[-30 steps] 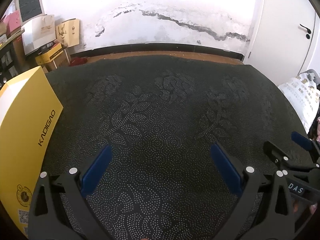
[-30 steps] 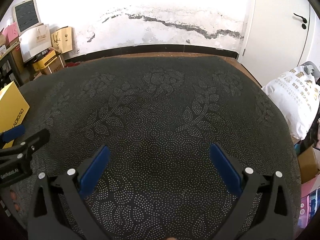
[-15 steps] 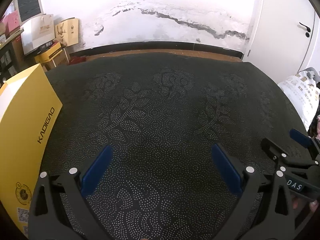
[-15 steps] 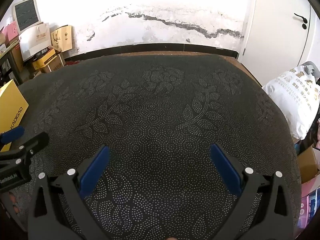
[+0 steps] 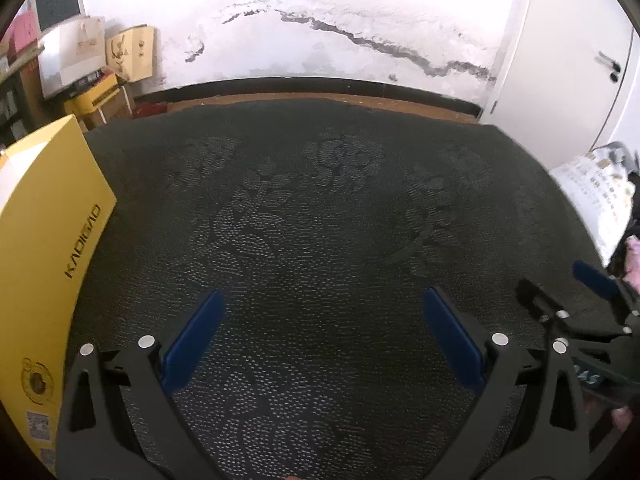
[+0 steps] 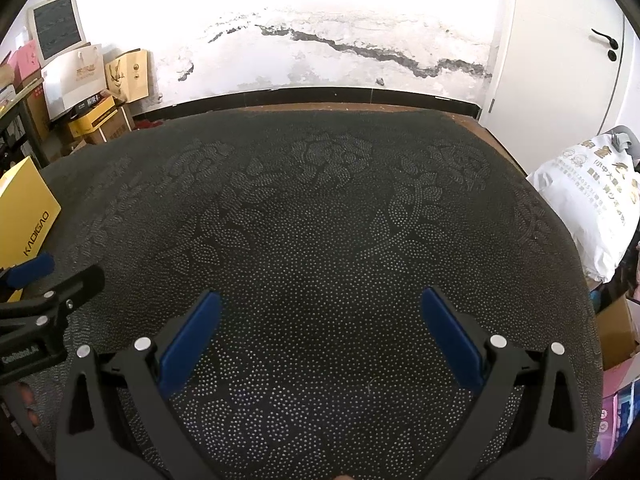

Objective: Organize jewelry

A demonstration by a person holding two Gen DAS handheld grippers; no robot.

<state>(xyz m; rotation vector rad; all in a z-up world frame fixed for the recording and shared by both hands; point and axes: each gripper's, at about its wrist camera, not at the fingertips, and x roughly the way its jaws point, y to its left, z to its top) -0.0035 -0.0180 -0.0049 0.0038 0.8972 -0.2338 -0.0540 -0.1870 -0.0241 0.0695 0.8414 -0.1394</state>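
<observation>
No jewelry shows in either view. My left gripper (image 5: 322,300) is open and empty, its blue pads wide apart above the dark patterned tablecloth (image 5: 320,208). My right gripper (image 6: 320,300) is open and empty above the same cloth (image 6: 320,220). The right gripper shows at the right edge of the left wrist view (image 5: 560,292). The left gripper shows at the left edge of the right wrist view (image 6: 60,276). The two grippers are side by side, apart.
A yellow KADIGAO box (image 5: 44,248) stands on the table's left side, also in the right wrist view (image 6: 24,208). A white printed bag (image 6: 588,200) lies off the right edge. Cardboard boxes (image 6: 96,80) are stacked at the far left wall. A white door (image 6: 568,52) is at the right.
Both views have tilted and shifted a little, and the left wrist view is blurred by motion. Both grippers stay open and empty.
</observation>
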